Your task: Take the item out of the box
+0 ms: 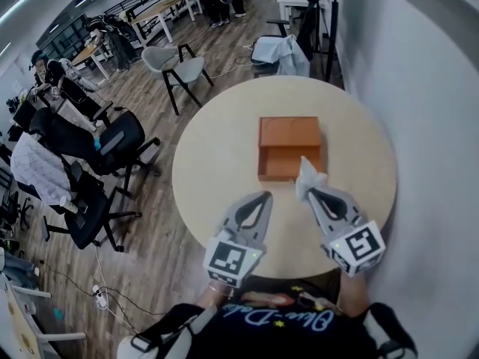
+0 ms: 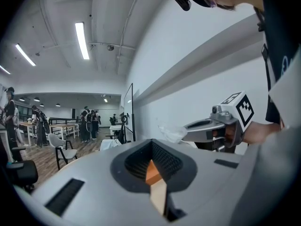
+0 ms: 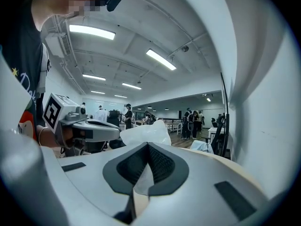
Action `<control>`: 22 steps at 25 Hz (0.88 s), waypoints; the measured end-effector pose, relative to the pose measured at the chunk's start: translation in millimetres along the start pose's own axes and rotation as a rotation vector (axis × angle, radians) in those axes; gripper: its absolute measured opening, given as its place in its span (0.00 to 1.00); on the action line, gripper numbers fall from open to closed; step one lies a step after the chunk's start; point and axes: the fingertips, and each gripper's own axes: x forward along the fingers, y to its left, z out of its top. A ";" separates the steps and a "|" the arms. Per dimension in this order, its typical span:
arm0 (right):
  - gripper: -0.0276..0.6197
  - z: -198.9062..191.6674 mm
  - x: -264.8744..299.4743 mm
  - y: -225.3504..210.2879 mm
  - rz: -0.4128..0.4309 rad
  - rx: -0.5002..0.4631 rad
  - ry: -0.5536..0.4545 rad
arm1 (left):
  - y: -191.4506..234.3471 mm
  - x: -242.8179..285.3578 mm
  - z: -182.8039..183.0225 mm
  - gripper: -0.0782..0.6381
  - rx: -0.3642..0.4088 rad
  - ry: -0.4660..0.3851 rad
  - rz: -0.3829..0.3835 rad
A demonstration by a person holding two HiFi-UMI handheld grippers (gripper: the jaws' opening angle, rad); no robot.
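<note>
Nearest the lens in the head view is my dark shirt [image 1: 284,327], crossed by one line of pale blue script that I cannot read with certainty. Beyond it are my two grippers, each carrying one cube with black-and-white square markers and no lettering: the left marker cube [image 1: 233,259] and the right marker cube [image 1: 361,245].

My left gripper [image 1: 263,197] hangs over the near part of the table with its jaws drawn together to a thin slit; it holds nothing, and only orange and tan show through the slit in its own view.

My right gripper [image 1: 310,191] has its jaws closed on one crumpled white item [image 1: 308,174], which is pinched in the seam between them. The item sits at the near right corner of the box, raised above the tabletop.

One orange-brown box [image 1: 290,133] rests on one round tan table [image 1: 217,163], its open half facing me and showing no print.

Farther off, one grey chair [image 1: 179,69] stands beyond the table, a black office chair [image 1: 120,144] is at the left, and a white wall [image 1: 426,126] is at the right.
</note>
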 end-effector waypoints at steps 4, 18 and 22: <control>0.04 -6.1 -12.1 8.8 0.010 0.004 -0.014 | -10.7 -9.9 -3.2 0.09 -0.034 -0.013 0.020; 0.04 -14.9 -40.6 30.3 0.025 0.011 -0.036 | -32.6 -36.4 -10.2 0.09 -0.010 0.001 0.043; 0.04 -12.3 -46.9 31.3 0.020 0.022 -0.046 | -36.5 -39.0 -6.8 0.09 0.003 0.002 0.042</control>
